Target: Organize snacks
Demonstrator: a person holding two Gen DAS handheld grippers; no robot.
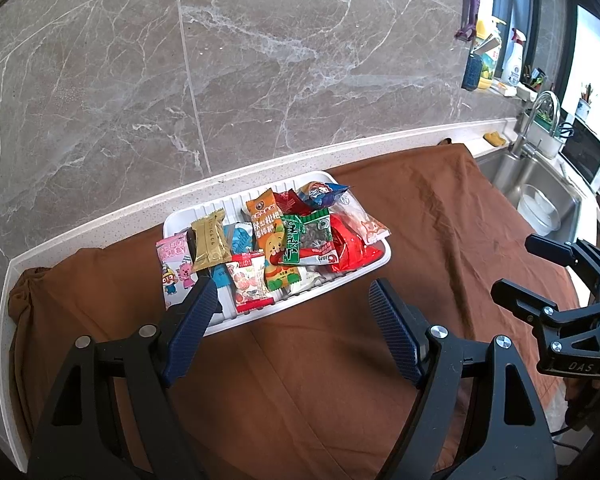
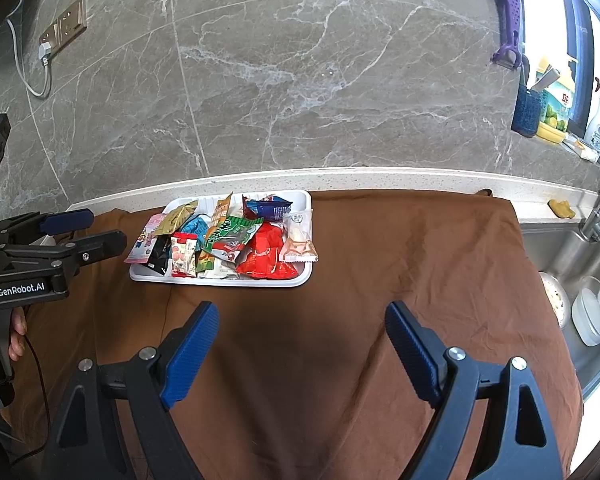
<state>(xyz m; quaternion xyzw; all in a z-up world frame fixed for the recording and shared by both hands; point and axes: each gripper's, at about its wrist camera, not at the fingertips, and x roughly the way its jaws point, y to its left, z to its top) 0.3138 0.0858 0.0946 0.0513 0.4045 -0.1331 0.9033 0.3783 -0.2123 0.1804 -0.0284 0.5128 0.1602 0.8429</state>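
With both hand-held grippers, left (image 1: 290, 300) and right (image 2: 302, 324), spread empty, pinch one loose top packet, such as the gold foil packet (image 1: 208, 245), from the white plastic tray (image 1: 380, 258).

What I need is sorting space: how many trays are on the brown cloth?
1. The white tray sits on the far left part of the brown cloth, near the wall, piled with snack packets. No second tray shows, though some cloth is out of view.

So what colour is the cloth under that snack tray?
Brown; the cloth under the white tray shows best from the right wrist view.
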